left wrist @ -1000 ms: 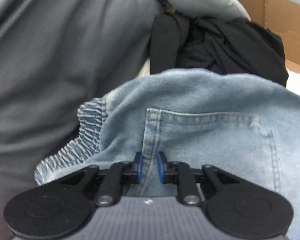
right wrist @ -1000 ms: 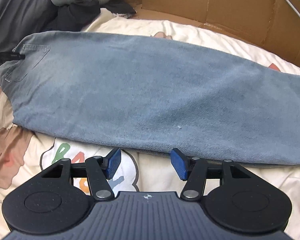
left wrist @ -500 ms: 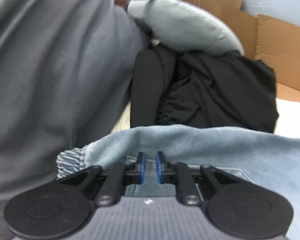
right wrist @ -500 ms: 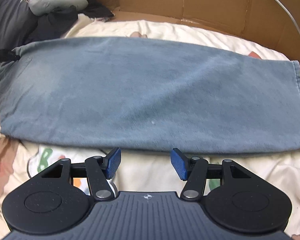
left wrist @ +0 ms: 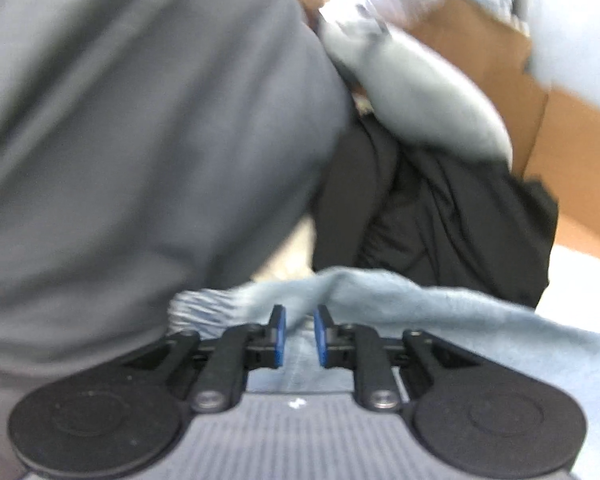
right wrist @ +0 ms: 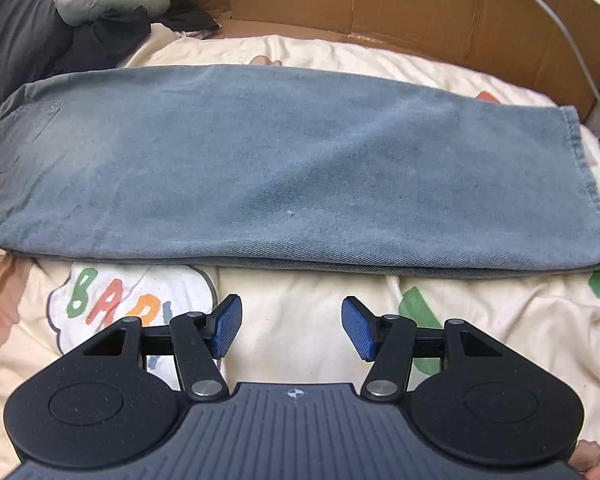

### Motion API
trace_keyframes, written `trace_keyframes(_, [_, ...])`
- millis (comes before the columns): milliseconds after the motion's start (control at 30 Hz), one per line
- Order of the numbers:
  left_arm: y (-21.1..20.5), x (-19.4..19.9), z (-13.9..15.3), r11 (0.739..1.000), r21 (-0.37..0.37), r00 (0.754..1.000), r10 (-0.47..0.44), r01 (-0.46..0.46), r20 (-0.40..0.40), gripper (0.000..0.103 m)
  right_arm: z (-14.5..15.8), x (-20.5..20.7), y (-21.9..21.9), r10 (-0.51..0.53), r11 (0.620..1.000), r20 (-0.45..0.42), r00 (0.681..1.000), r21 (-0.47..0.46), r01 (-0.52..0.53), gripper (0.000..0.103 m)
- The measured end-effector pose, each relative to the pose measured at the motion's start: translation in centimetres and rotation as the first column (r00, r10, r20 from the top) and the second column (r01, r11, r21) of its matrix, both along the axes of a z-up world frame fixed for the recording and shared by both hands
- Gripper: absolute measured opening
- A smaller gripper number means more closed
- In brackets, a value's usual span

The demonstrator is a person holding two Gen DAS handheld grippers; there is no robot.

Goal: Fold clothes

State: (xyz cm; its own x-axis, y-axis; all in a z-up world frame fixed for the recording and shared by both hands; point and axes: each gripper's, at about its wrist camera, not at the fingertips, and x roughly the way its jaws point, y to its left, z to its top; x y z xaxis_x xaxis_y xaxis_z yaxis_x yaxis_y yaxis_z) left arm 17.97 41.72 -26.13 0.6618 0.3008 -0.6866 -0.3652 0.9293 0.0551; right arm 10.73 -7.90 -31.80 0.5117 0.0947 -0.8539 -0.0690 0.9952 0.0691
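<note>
Left wrist view: the left tool is angled downward, clamped on the jeans; the right tool is held apart above the bed sheet.

The long faded blue denim jeans were thick cloth with a fine slanted weave and stitched hems. They lay on a soft cream cotton sheet with printed coloured letters, which looked matt and a bit wrinkly. The brown cardboard wall was dull, stiff paper with creases. The right gripper was matt black plastic with rough blue rubbery pads and shiny metal pins. The crumpled black garment was thin, smooth cloth.
</note>
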Motion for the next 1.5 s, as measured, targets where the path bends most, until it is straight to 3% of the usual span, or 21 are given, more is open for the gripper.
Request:
trace_keyframes(133, [0.1, -3.6, 0.3, 0.999, 0.037, 1.0, -0.016, 0.016, -0.006, 0.017, 0.1, 0.0, 0.4, 0.007, 1.0, 0.004, 1.0, 0.001, -0.007, 0.062])
trace_keyframes(267, [0.4, -4.8, -2.2, 0.998, 0.058, 0.996, 0.0, 0.005, -0.09, 0.017, 0.2, -0.1, 0.8, 0.011, 1.0, 0.013, 1.0, -0.018, -0.011, 0.062])
trace_keyframes(400, [0.9, -4.3, -5.3, 0.993, 0.115, 0.992, -0.006, 0.021, -0.126, 0.017, 0.3, -0.4, 1.1, 0.003, 1.0, 0.006, 1.0, -0.029, -0.002, 0.062])
trace_keyframes(633, [2.6, -2.2, -7.7, 0.993, 0.114, 0.989, 0.008, 0.009, -0.144, 0.017, 0.1, -0.7, 0.2, -0.061, 0.998, -0.012, 0.998, -0.003, 0.061, 0.062])
trace_keyframes(900, [2.2, -2.2, -5.4, 0.993, 0.112, 0.992, 0.047, -0.034, -0.121, 0.015, 0.4, -1.2, -1.4, -0.098, 0.995, 0.005, 0.995, 0.002, 0.098, 0.062])
trace_keyframes(1033, [0.3, -4.4, -2.8, 0.996, 0.093, 0.998, 0.014, -0.008, -0.062, 0.031, 0.3, -1.4, -3.4, -0.168, 0.985, 0.003, 0.986, 0.046, 0.167, 0.062])
trace_keyframes(1200, [-2.3, -7.1, -1.2, 1.0, 0.029, 0.998, 0.001, 0.001, -0.067, 0.05, 0.7, -1.7, -6.4, -0.278, 0.953, 0.023, 0.96, 0.135, 0.272, 0.062])
trace_keyframes(1367, [-5.9, -9.0, -0.9, 0.997, -0.026, 0.993, -0.077, 0.075, -0.093, 0.058, 0.4, -1.5, -9.1, -0.346, 0.926, 0.018, 0.938, 0.17, 0.338, 0.062])
trace_keyframes(1500, [-8.5, -10.4, -1.2, 0.992, -0.041, 0.984, -0.12, 0.115, -0.129, 0.058, -0.1, -1.4, -11.3, -0.418, 0.887, 0.015, 0.908, 0.221, 0.405, 0.062])
